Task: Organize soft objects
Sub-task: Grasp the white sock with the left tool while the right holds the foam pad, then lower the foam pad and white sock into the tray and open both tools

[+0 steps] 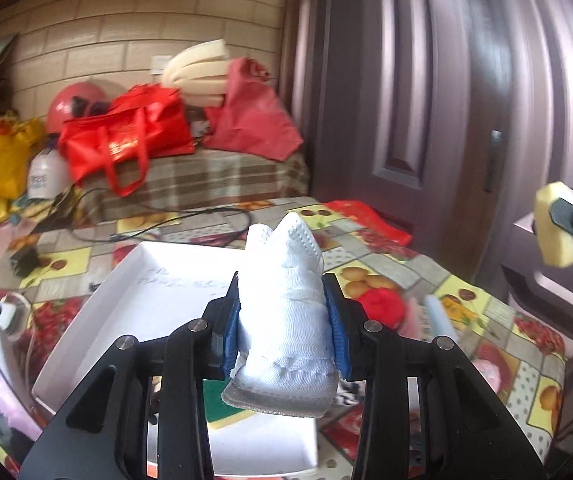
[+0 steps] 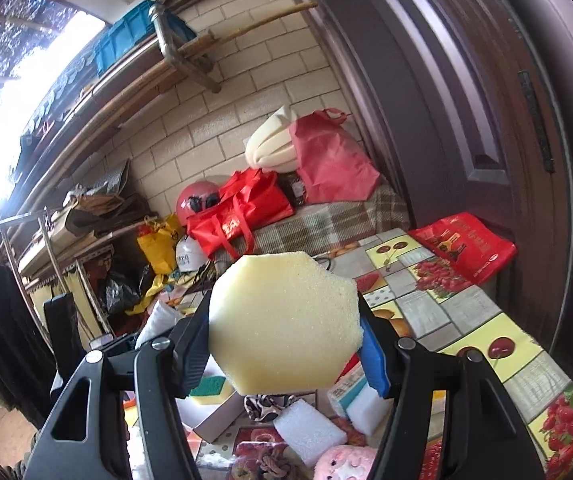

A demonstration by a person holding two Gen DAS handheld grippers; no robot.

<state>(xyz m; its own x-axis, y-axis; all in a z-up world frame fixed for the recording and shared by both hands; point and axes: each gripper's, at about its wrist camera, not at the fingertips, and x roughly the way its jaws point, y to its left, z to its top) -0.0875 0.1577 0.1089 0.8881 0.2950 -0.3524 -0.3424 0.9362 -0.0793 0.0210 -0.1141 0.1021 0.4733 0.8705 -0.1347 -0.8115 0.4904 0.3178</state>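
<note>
— Left gripper?
— Raised, fingers pinching a folded white cloth above the white tray.
— Right gripper?
— Raised higher over the table, fingers squeezing a yellow sponge.

The left gripper is raised above the table, its blue-padded jaws clamped on either side of a folded white sock. The right gripper is held up too, its jaws pinching a yellow hexagonal sponge.
</note>
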